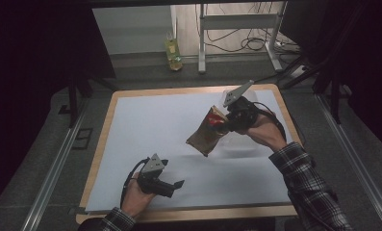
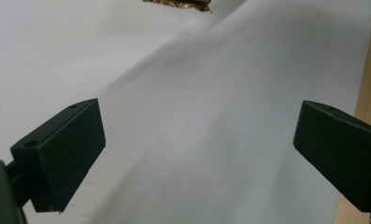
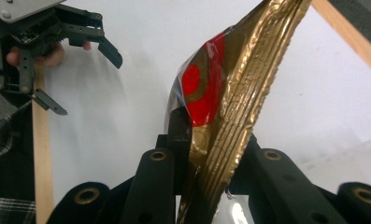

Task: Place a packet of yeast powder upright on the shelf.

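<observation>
Overhead: right gripper point(image 1: 228, 121) holds gold-red snack bag point(image 1: 208, 132) lifted above white mat point(image 1: 145, 125); left gripper point(image 1: 171, 185) low near front edge. Left gripper view: jaws wide apart, bag edge point(image 2: 178, 3) probably at top. Right gripper view: jaws clamped on bag's crimped seam point(image 3: 230, 126).

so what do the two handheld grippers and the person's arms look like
Both grippers are black, two-jawed tools. The left gripper has blocky black jaw pads, a grey three-cornered plate on top and a black cable trailing from it. The right gripper has the same grey plate and cable, with black linkage arms showing round pivot holes. The sleeves are dark plaid.
</observation>
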Motion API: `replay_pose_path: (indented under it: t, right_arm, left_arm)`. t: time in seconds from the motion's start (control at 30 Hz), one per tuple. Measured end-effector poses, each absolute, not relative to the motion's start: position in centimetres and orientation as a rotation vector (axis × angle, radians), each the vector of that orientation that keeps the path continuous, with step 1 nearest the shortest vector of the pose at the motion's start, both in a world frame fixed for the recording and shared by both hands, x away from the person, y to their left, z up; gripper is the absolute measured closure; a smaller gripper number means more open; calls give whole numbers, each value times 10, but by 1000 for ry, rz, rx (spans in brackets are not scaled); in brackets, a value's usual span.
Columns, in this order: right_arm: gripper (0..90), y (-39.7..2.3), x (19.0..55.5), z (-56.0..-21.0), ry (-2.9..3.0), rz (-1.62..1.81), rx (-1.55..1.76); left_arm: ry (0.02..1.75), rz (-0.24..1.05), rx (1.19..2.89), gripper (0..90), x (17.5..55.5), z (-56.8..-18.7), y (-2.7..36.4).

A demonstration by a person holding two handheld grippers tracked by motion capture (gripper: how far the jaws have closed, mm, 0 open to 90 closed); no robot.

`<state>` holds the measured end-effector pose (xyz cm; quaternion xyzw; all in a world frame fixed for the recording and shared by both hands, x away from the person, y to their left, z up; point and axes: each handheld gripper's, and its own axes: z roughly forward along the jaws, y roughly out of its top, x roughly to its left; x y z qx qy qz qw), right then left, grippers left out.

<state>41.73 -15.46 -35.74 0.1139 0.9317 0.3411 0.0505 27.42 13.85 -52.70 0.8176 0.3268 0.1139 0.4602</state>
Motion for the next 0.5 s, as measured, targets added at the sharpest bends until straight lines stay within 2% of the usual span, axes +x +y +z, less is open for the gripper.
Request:
replay_pose_path:
  t: [0.5]
  right_arm:
    - [764, -165, 452, -326, 2790, 985, 303]
  left_arm:
    - [799, 294, 2024, 19, 275, -528, 139]
